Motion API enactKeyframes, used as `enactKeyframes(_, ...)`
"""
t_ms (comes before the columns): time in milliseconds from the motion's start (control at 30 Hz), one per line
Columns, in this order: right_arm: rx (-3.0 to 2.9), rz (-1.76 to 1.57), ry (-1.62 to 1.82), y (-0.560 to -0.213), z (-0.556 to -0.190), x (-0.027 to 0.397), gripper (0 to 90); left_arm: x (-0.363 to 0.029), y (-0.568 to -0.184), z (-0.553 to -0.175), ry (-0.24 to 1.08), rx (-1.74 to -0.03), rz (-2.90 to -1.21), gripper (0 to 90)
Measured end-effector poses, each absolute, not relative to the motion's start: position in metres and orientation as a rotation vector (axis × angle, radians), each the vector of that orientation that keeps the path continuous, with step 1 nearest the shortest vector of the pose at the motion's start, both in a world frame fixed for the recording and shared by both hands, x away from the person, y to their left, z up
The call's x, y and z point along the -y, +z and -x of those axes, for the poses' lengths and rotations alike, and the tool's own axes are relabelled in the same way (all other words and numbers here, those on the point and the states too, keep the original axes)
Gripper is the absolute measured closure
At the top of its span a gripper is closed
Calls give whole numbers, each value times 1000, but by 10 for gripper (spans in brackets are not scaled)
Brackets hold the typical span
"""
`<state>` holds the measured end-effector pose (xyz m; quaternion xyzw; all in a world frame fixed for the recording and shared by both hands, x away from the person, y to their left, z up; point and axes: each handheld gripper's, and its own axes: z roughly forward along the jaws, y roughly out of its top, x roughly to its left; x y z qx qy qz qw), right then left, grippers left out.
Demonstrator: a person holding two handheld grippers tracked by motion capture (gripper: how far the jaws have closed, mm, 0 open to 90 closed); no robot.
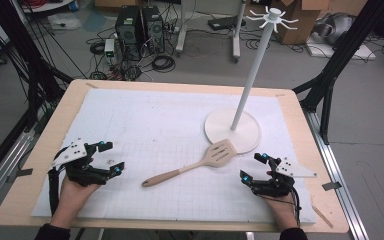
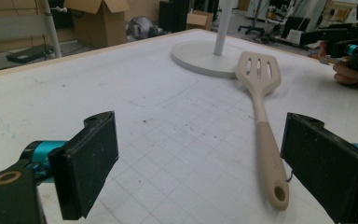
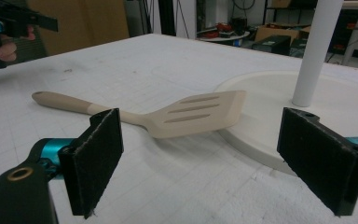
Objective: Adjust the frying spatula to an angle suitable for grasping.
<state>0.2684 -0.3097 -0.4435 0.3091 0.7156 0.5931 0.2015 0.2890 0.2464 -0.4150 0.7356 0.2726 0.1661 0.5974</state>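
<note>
a wooden table [image 1: 40,145] is covered by a white gridded mat [image 1: 145,125]. on the mat a white stand [image 1: 232,131] is set, with a round flat base, a tall upright pole and small hooks at its top. the spatula [image 1: 195,165] is taken as the landmark: it lies flat on the mat, its slotted blade resting on the near edge of the stand's base, its handle running away from the stand toward the person's left.

the left gripper [image 1: 108,157] is held near the handle end of the spatula, apart from it, its jaws spread wide with nothing between them. the right gripper [image 1: 254,166] is held just beside the blade, on the side away from the handle, likewise wide apart and empty.

the spatula is judged to be light and fairly stiff, with a thin blade that may flex a little. its smooth rounded handle could slip or roll in a loose grip, so it is best taken across the thicker lower handle [image 2: 270,158], short of the hanging hole [image 2: 280,192]. the blade is better left alone.
</note>
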Motion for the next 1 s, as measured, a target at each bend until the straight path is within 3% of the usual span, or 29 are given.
enactKeyframes(800, -2000, -862, 1658, -444, -269, 310, 127, -139, -404, -317, 249, -563, -1910, 124)
enactKeyframes(1000, -2005, -869, 1659, -444, -269, 310, 127, -121, -409, -321, 210, -536, -1987, 195)
